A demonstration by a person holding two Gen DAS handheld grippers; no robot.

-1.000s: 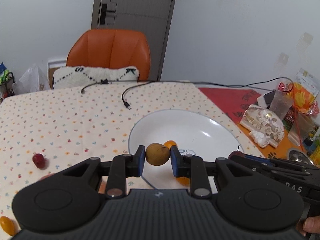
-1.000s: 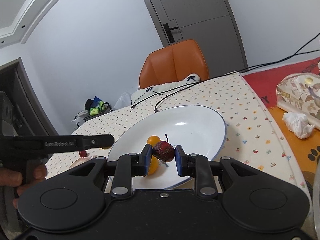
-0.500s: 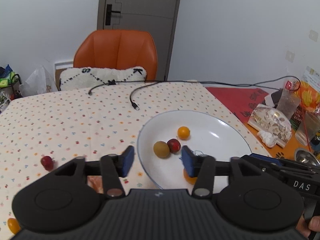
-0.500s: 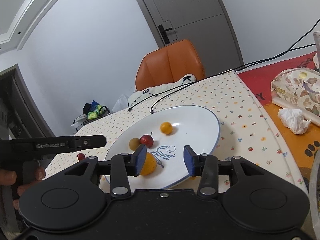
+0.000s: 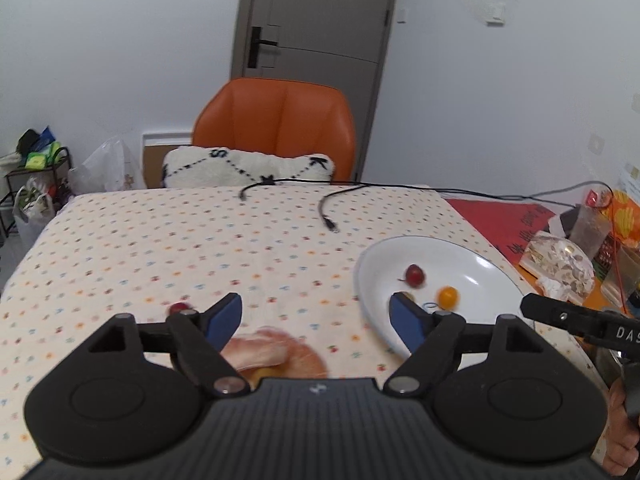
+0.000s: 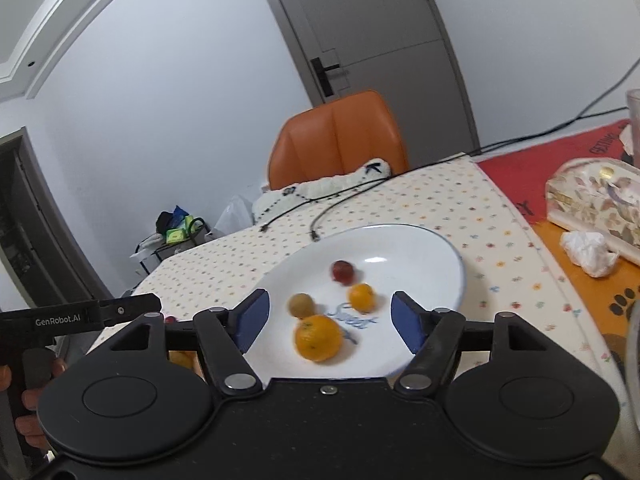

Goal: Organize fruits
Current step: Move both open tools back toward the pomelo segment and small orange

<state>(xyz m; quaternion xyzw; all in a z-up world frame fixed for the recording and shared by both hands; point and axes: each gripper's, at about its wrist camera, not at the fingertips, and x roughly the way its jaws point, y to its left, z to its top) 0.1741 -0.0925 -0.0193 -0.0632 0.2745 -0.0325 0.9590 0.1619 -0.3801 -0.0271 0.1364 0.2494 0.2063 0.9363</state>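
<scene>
- Left gripper (image 5: 316,316): fingers (image 5: 224,318) spread wide, nothing between them. It hangs over the desk (image 5: 160,240), with the plate off at about 2 o'clock.
- Right gripper (image 6: 325,322): also wide open and empty, hovering just short of the near rim of the white plate (image 6: 452,256).
- Fruits in the plate, seen from the right wrist: a big orange (image 6: 318,338) nearest, a small brown fruit (image 6: 301,305) at its 11 o'clock, a little orange one (image 6: 362,297) at 1 o'clock, and a red cherry-like fruit (image 6: 342,271) furthest back. All apart from each other, a bit blurry.
- Leftovers on the desk: a small red fruit (image 5: 178,307) peeking out just beyond the left finger, and something pinkish-orange (image 5: 276,354) right under the left gripper, with a yellowish bit at its near edge. Too blurred and covered to say what it is.
- My read: four pieces are sorted, so it's mostly done, and the red one plus that blurry lump look like what's left.
</scene>
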